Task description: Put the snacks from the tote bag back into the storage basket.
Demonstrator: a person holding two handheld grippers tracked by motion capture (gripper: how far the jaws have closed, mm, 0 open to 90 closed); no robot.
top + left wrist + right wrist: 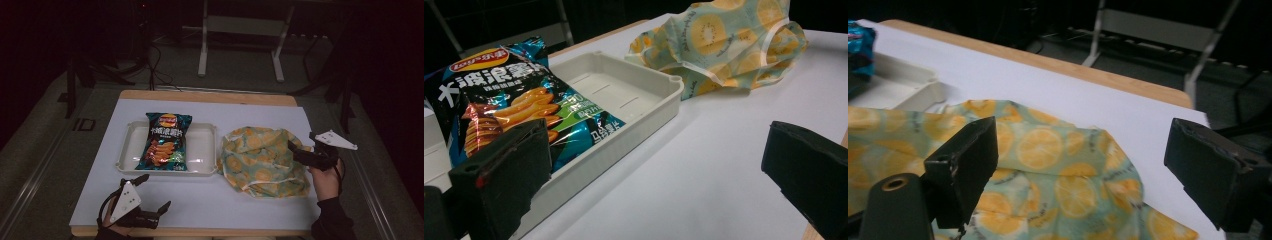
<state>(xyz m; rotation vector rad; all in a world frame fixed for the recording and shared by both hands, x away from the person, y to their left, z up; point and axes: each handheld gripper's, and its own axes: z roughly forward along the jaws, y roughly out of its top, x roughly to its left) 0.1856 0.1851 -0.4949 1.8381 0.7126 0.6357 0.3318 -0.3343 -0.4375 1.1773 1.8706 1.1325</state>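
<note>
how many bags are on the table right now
2: a chip bag lying in the white tray, and a lemon-print fabric bag crumpled just right of the tray, by the right gripper.

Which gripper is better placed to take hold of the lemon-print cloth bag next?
Right. The right gripper sits open at the bag's edge, jaws over the fabric. The left gripper rests open near the table's front edge, beyond the tray.

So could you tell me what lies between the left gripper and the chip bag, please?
In the high view, bare white table and the tray's near rim separate the left gripper from the chip bag.
</note>
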